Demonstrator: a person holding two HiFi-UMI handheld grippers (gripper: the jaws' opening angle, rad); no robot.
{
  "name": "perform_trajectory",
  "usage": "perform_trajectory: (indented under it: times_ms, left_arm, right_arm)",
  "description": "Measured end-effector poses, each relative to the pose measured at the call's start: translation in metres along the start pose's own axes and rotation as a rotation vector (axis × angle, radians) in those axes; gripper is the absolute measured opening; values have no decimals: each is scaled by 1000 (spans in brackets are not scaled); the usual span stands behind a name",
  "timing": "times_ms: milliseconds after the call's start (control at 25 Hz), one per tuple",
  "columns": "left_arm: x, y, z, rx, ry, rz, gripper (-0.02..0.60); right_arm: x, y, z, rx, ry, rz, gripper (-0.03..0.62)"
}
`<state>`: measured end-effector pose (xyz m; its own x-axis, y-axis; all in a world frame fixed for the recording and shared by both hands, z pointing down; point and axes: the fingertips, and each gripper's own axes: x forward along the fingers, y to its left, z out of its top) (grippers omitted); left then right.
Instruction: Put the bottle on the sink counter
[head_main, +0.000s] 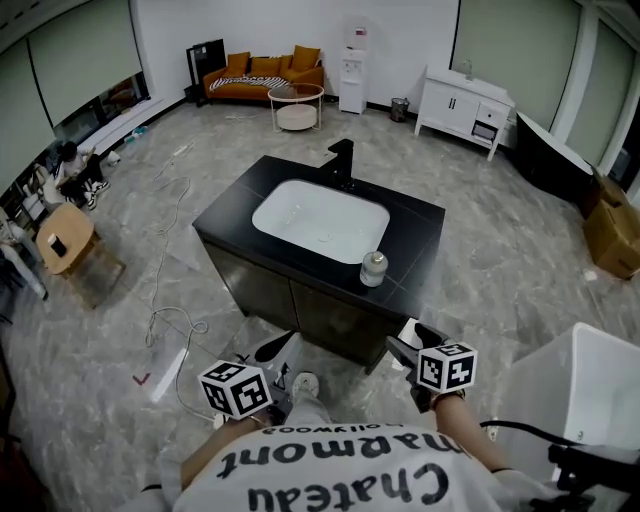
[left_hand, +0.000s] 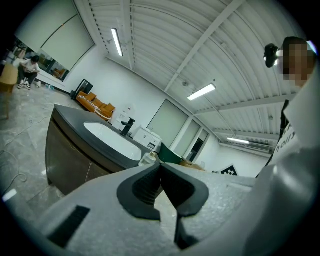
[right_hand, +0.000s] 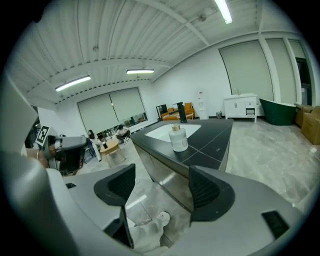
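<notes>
Black bench (head_main: 420, 230) carries the bottle (head_main: 373, 268), upright near its front edge. With the left claw (left_hand: 160, 170) pressed together and the right claw (right_hand: 161, 186) gaping empty, best hold both back, nudging nothing.

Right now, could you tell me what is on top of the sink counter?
A bottle near the front edge, a black faucet behind the basin; the cabinet interior is hidden.
</notes>
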<state>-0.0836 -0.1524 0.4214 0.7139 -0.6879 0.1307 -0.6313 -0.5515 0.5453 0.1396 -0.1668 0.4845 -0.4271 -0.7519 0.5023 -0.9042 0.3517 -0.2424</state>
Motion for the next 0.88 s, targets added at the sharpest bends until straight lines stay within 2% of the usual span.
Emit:
perform_trajectory:
  times_ms: [80, 120, 200, 320, 520, 880]
  left_arm:
    - [-12, -10, -8, 4, 3, 7, 15]
    - [-17, -15, -10, 6, 4, 10, 15]
    - [-27, -26, -10, 14, -1, 8, 15]
    - [-40, -43, -2, 36, -21, -12, 15]
    - [-61, -61, 11, 86, -51, -32, 15]
    - [-102, -72, 9, 93, -70, -57, 15]
  right_arm:
    - [-16, 12, 2, -20, -34, 11, 329]
    - [-24, 16, 3, -25, -51, 8, 291]
    - [-39, 23, 9, -33, -85, 4, 106]
    - [-59, 37, 21, -23, -138, 31, 103]
    - [-92, 49, 45, 59, -235, 44, 56]
    - [-130, 80, 29, -25, -235, -34, 22]
